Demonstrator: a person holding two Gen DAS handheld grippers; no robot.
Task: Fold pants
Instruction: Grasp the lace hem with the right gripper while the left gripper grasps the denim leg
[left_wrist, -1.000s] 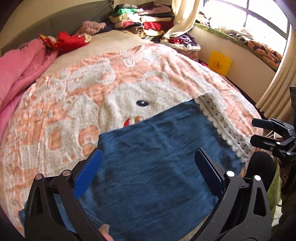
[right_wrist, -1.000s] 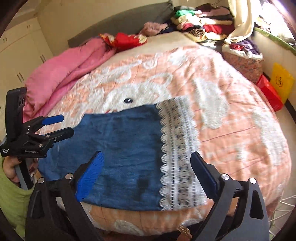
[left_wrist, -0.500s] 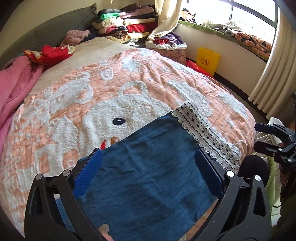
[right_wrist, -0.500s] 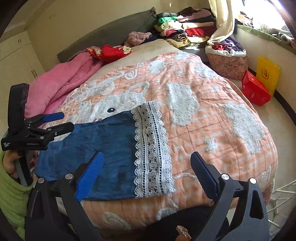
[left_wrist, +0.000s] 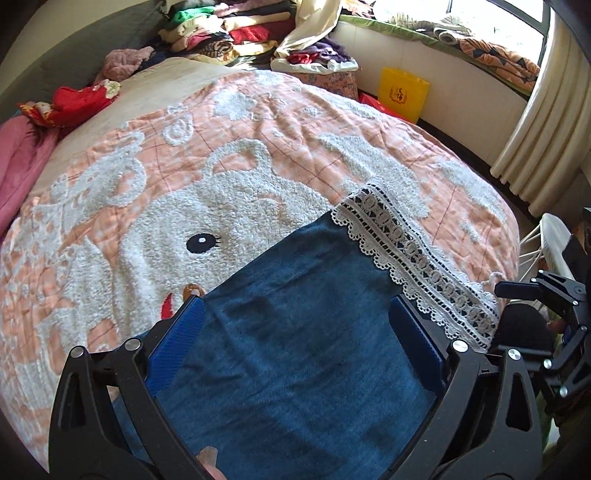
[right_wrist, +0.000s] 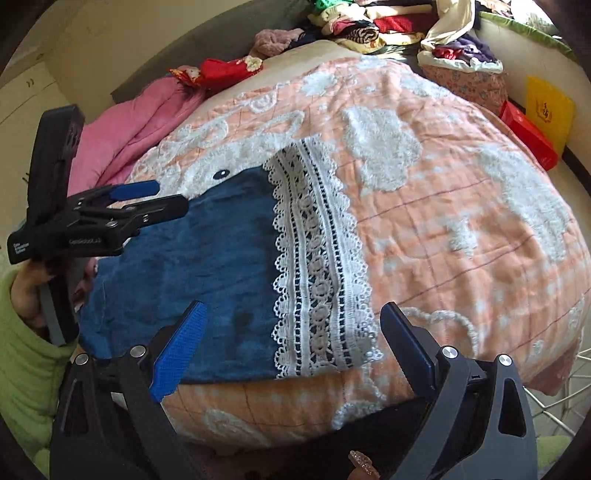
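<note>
Left wrist view, bed: the big round bed with a peach and white fuzzy bear blanket (left_wrist: 258, 155) fills most of the picture.
Clothes pile: a heap of folded, many-coloured clothes (left_wrist: 229, 29) sits at the far end of the bed.
Pink quilt: a soft pink quilt (right_wrist: 129, 122) lies bunched along the far left side of the bed.
Pants: the dark blue denim pants with a white lace hem (left_wrist: 306, 332) lie flat on the near edge of the bed, on top of the blanket.
Pants direction: in the right wrist view the pants (right_wrist: 221, 258) stretch sideways, with the lace hem (right_wrist: 317, 258) pointing right and the blue part running left toward the person.
Left gripper: the black left gripper with blue pads (left_wrist: 295, 339) hangs over the blue cloth, jaws spread wide, with nothing between them.
Right gripper: the black right gripper with blue pads (right_wrist: 291, 343) hangs over the lace end, jaws spread wide, with nothing between them.
Yellow bag: a small yellow bag (left_wrist: 402, 92) stands on the floor by the wall.
</note>
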